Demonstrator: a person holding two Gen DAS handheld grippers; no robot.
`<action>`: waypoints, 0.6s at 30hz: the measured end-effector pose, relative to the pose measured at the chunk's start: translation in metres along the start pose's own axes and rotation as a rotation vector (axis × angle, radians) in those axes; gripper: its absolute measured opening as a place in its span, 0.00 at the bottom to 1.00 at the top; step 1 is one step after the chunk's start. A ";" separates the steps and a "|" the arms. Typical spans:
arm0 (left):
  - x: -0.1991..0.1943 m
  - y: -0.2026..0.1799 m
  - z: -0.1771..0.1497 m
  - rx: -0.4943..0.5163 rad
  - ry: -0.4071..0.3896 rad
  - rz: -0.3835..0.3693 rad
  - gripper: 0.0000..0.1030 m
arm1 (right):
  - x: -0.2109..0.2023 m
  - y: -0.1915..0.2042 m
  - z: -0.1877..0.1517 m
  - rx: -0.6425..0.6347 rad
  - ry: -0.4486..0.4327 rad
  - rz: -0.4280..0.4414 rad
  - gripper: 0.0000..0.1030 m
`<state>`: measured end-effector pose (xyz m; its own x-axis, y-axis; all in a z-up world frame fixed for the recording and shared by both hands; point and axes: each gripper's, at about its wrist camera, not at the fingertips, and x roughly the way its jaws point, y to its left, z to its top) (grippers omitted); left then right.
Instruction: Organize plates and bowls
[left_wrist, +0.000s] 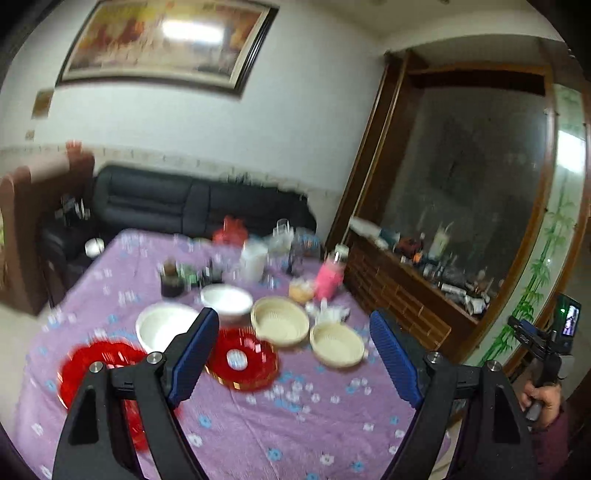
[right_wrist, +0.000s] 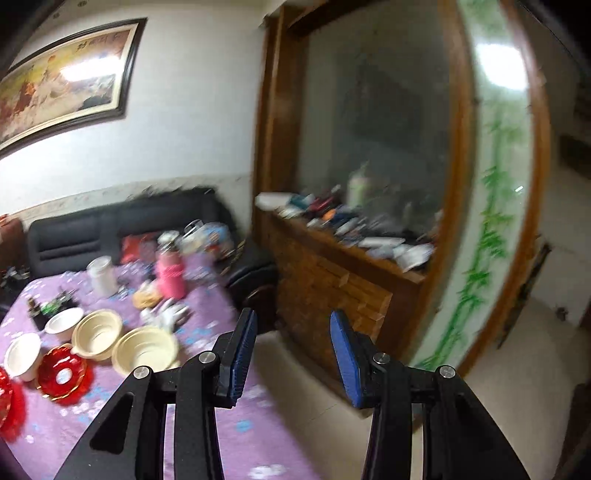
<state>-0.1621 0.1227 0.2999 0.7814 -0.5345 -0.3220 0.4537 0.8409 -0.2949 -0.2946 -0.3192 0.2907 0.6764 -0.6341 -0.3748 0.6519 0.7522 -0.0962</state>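
Purple tablecloth (left_wrist: 236, 424) — cream bowls (left_wrist: 280, 325) beyond gaping left hand-held gripper (left_wrist: 295, 354)

Indoor light moderate. Glare on framed picture (left_wrist: 168, 40) and glass panel (right_wrist: 502, 62). Motion blur over tabletop clutter ahead; gripper fingers sharp. Fisheye bends edges, corners black.

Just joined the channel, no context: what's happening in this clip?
A person holds a gripper in each hand above a purple-clothed table. Both the left gripper and right gripper are open and empty. Two white bowls, two cream bowls and two red plates sit unstacked, untouched.
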 end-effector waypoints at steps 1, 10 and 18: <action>-0.015 -0.001 0.010 0.002 -0.034 -0.007 0.81 | -0.014 -0.012 0.010 0.000 -0.024 -0.032 0.44; -0.169 0.002 0.107 0.044 -0.377 0.054 0.81 | -0.141 -0.119 0.128 0.144 -0.241 -0.298 0.44; -0.247 0.049 0.186 0.062 -0.428 0.490 0.81 | -0.235 -0.151 0.241 0.214 -0.330 -0.421 0.44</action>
<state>-0.2535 0.3115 0.5326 0.9997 -0.0179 -0.0152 0.0155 0.9888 -0.1484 -0.4692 -0.3268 0.6152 0.3925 -0.9192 -0.0333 0.9197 0.3918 0.0264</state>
